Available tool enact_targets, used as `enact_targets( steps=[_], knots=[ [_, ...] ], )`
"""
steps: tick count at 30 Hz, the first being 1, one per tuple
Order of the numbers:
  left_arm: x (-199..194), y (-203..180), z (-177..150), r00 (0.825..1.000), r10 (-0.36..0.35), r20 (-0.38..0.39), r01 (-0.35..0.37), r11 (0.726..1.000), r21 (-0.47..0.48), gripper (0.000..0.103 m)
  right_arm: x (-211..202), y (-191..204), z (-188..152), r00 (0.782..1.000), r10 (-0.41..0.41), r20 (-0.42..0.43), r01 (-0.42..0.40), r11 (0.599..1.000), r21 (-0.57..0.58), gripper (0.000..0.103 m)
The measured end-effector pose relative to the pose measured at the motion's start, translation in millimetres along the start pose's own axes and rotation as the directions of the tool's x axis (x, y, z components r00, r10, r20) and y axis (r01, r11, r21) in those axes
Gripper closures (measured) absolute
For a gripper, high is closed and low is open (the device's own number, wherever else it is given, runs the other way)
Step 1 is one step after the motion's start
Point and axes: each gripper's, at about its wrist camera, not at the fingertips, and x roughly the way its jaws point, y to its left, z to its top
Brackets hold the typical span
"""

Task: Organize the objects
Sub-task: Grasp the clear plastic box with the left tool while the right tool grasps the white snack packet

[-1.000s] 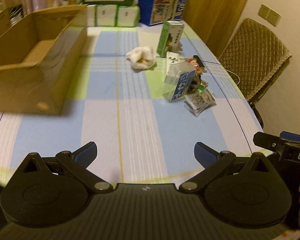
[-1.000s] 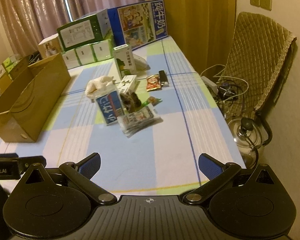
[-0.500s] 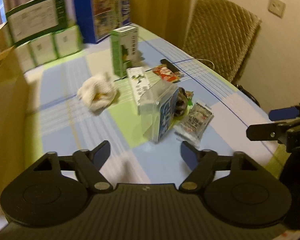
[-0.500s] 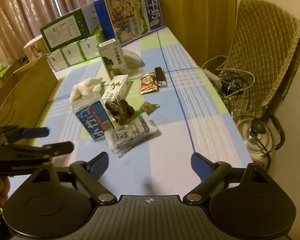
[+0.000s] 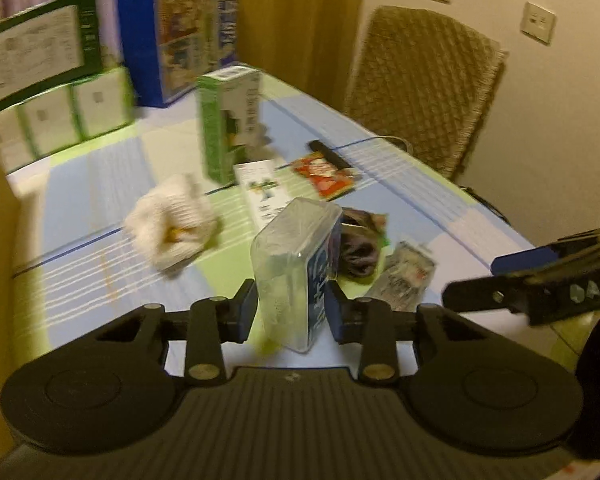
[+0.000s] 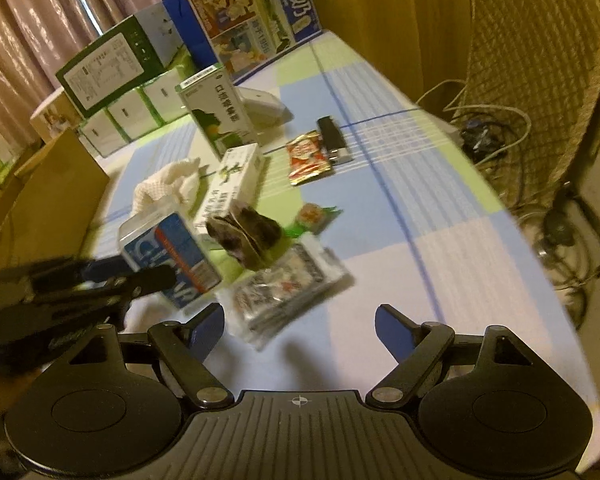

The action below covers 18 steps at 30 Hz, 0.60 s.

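Observation:
My left gripper (image 5: 291, 314) is shut on a clear plastic box with a blue label (image 5: 296, 264), its pads against both sides, low over the checked table (image 5: 440, 216). From the right wrist view the same box (image 6: 168, 252) shows with the left gripper (image 6: 100, 276) reaching in from the left. My right gripper (image 6: 300, 328) is open above the table, just short of a clear packet of sachets (image 6: 284, 288). A dark pouch (image 6: 246, 238) lies between the box and the packet. The right gripper's fingers (image 5: 520, 276) show at the right edge of the left wrist view.
A white cloth (image 5: 172, 224), an upright green carton (image 5: 228, 124), a flat white box (image 5: 262, 192), a red snack packet (image 5: 326, 174) and a black stick (image 6: 332, 140) lie farther back. A cardboard box (image 6: 40, 200) stands left. Stacked cartons (image 6: 112, 68) and a chair (image 5: 420, 88) border the table.
My left gripper swung right from the cardboard box, moved up to the clear box and shut on it. The right gripper moved forward toward the packet and stayed open.

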Motion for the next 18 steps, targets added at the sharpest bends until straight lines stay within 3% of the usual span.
enact_targets(
  steps=[4, 8, 14, 18],
  knots=[
    [-26, 5, -17, 0.993, 0.115, 0.008, -0.114, 0.992, -0.049, 0.072, 19, 7, 1, 0.999, 0.030, -0.018, -0.029, 0.999, 0.037, 0.022],
    [-37, 11, -32, 0.989, 0.146, -0.003, -0.146, 0.984, -0.098, 0.072, 42, 18, 5, 1.000, 0.004, -0.004, -0.004, 0.999, 0.036, 0.022],
    [-40, 13, -43, 0.990, 0.140, 0.009, -0.139, 0.984, -0.114, 0.071, 64, 45, 1, 0.995, -0.095, 0.043, 0.101, 0.980, -0.172, 0.022],
    [-40, 11, -44, 0.991, 0.134, 0.015, -0.131, 0.984, -0.119, 0.063, 58, 43, -5, 0.991, -0.124, 0.049, 0.132, 0.959, -0.250, 0.060]
  ],
)
